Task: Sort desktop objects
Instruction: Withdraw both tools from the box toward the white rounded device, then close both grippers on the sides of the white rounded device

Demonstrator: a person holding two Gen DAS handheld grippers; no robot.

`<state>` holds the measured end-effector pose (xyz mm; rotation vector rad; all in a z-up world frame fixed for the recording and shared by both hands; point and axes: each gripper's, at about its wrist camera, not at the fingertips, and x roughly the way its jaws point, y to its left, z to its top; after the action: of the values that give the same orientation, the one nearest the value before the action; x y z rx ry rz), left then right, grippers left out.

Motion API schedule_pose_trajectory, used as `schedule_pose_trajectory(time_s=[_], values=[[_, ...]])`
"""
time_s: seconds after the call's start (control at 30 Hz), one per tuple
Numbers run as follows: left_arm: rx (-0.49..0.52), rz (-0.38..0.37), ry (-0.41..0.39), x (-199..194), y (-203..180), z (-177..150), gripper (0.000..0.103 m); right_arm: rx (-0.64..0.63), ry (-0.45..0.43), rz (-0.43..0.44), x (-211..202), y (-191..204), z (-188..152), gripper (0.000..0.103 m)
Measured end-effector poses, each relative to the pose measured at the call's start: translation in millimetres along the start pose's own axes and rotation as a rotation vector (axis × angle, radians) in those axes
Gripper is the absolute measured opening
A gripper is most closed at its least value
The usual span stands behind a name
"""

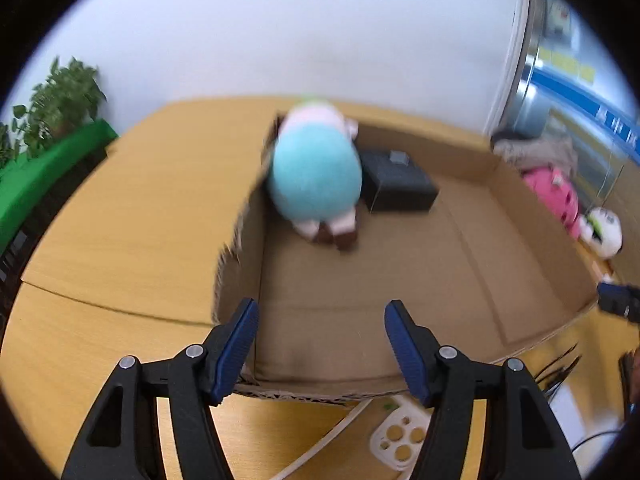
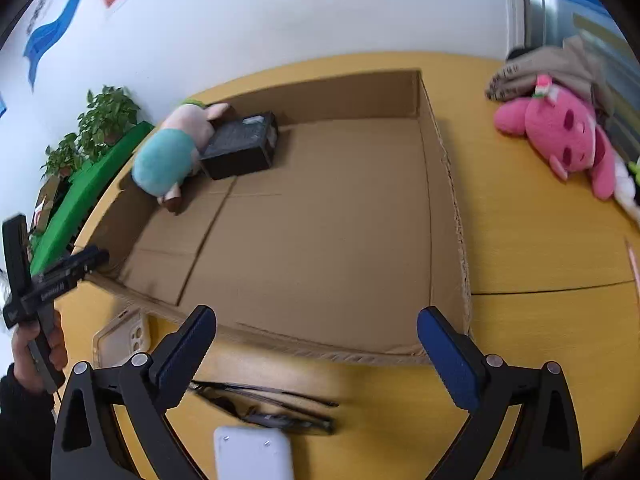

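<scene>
The teal-and-pink plush [image 2: 168, 158] and the black box [image 2: 242, 146] already lie in the far left corner of my cardboard tray [image 2: 444, 184]. The pink plush [image 2: 560, 136] waits on the desk to its right. Both my left tongs [image 1: 320, 344] and right tongs [image 2: 316, 354] are spread and empty. I'd swing right, straddle the plush's body and close softly.

The surface [image 2: 520, 248] is yellow-tan wood grain. The box [image 2: 320, 216] is plain brown cardboard. In it lies a plush pig [image 2: 168, 156], pale pink with a turquoise body and brown feet, beside a black case [image 2: 240, 148]. A bright pink plush [image 2: 560, 132] with darker pink eyes lies on the surface. The fingers [image 2: 186, 356] carry dark blue ribbed pads on black frames. A phone case [image 1: 400, 436] is cream. A ledge [image 1: 48, 168] is green.
</scene>
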<state>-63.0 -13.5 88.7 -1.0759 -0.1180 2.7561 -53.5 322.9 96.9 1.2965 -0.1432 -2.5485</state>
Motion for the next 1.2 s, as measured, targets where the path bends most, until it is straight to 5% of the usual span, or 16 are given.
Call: schedule_pose_trajectory(time_s=[0.1,0.2,0.27,0.3,0.33,0.47,0.5,0.53,0.57,0.67,0.87,0.93,1.03,1.1,1.17,1.2], values=[[0.005,-0.023,-0.092,-37,-12,8,0.084,-0.072,-0.068,-0.011,-30,27,-7,0.103],[0.059,-0.023,-0.134,-64,-36,7,0.083,-0.13,-0.171,-0.021,-56,55,-18,0.102],[0.089,-0.047,-0.176,-81,-48,-2,0.072,-0.152,-0.233,-0.019,-71,69,-30,0.08],[0.097,-0.048,-0.19,-86,-51,-4,0.039,-0.149,-0.242,-0.004,-75,72,-33,0.039],[0.108,-0.041,-0.187,-89,-59,-9,0.008,-0.138,-0.239,0.013,-78,75,-38,0.01],[0.097,-0.1,-0.136,-87,-69,-22,0.011,-0.111,-0.209,0.034,-78,79,-52,0.024],[0.101,-0.123,-0.123,-85,-71,-25,0.034,-0.116,-0.2,0.041,-77,81,-54,0.068],[0.107,-0.137,-0.111,-85,-75,-28,0.071,-0.122,-0.193,0.039,-76,83,-56,0.103],[0.108,-0.14,-0.112,-85,-78,-30,0.085,-0.131,-0.201,0.028,-77,87,-58,0.101],[0.084,-0.146,-0.169,-94,-83,-38,0.087,-0.16,-0.218,0.025,-81,94,-65,0.103],[0.097,-0.205,-0.126,-94,-93,-52,0.086,-0.131,-0.194,0.032,-76,91,-75,0.103],[0.09,-0.214,-0.15,-101,-94,-56,0.08,-0.122,-0.189,0.023,-76,88,-79,0.103],[0.09,-0.207,-0.133,-100,-96,-58,0.045,-0.123,-0.191,0.01,-77,86,-82,0.103],[0.083,-0.219,-0.123,-99,-95,-60,0.045,-0.134,-0.195,-0.004,-78,87,-83,0.103],[0.072,-0.224,-0.133,-101,-95,-61,0.057,-0.142,-0.2,-0.005,-80,90,-85,0.103],[0.061,-0.224,-0.138,-102,-94,-62,0.075,-0.146,-0.202,-0.005,-81,91,-86,0.103]])
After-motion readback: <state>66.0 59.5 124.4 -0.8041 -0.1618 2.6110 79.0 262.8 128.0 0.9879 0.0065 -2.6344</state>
